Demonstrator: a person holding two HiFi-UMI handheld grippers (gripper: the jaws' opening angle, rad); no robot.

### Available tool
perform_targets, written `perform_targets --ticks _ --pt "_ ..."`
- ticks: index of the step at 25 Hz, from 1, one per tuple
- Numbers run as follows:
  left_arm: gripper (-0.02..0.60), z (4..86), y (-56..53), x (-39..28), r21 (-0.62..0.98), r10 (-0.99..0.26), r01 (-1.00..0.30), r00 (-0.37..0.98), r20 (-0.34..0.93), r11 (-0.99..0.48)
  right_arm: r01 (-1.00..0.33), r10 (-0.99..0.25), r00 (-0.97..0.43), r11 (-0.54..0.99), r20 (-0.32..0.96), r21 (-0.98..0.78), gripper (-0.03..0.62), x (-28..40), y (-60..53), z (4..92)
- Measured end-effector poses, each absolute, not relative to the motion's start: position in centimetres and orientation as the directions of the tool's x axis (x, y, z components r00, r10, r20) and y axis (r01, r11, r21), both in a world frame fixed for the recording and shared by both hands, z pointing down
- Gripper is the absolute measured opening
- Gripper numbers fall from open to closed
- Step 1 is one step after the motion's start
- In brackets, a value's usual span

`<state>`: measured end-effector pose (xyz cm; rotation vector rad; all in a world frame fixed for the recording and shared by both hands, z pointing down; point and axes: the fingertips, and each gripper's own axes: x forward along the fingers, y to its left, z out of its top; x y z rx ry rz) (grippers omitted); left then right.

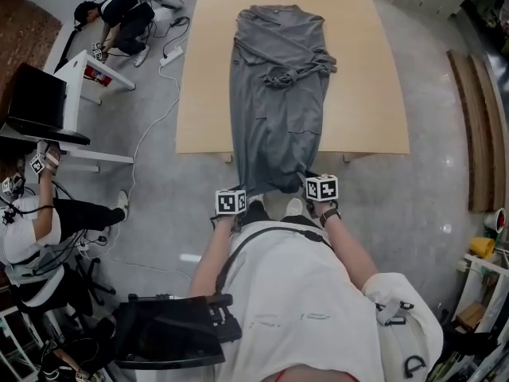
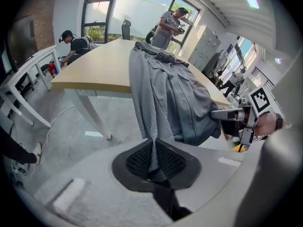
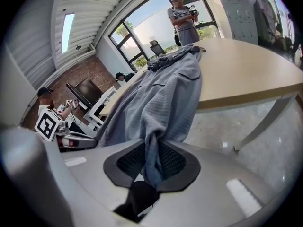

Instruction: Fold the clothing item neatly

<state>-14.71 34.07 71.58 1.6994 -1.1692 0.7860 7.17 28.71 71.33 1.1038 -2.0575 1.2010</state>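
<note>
The left gripper (image 2: 154, 162) has its jaws pressed together on a thin fold of a long grey cloth garment (image 2: 165, 93), which rises in a narrow pleat between the black mesh-textured pads (image 2: 137, 160). The right gripper (image 3: 151, 162) pinches a thicker bunch of the same cloth, its jaws closed onto the fold so that the cloth fills the gap between them. In the head view the two grippers sit side by side just off the near edge of a pale rectangular wooden table (image 1: 366, 94), each holding one corner of the garment's hem.

From that hem the cloth runs up over the table's near edge and lies lengthwise down the middle of the tabletop, with the collar end close to the far edge. Around the middle of the table its sleeves lie crumpled across the body in a loose twist (image 1: 298, 74).

Past the table's far end a person in a grey top (image 3: 182, 18) stands in front of tall windows. To the left of the table, on the grey speckled floor (image 1: 429, 213), a white cable (image 1: 151, 126) trails toward a white power strip (image 1: 171, 54). A white desk with a black monitor (image 1: 36, 98) stands further left, with a crouching person (image 1: 119, 14) beyond it.
</note>
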Motion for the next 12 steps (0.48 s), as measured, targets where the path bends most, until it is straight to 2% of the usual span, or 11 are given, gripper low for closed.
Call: perform_targets --ticks 7,12 --pt "0.02 72.1 37.9 -13.7 0.335 -0.351 -0.936 0.352 0.868 -0.11 -0.817 -0.344 -0.573 0.309 0.744 -0.486 0.066 7.6 32.3 72.2" --pt "0.02 69.5 38.3 -12.8 0.374 -0.395 -0.921 0.386 0.834 -0.11 -0.783 -0.329 -0.619 0.336 0.713 -0.524 0.064 7.4 33.4 70.4"
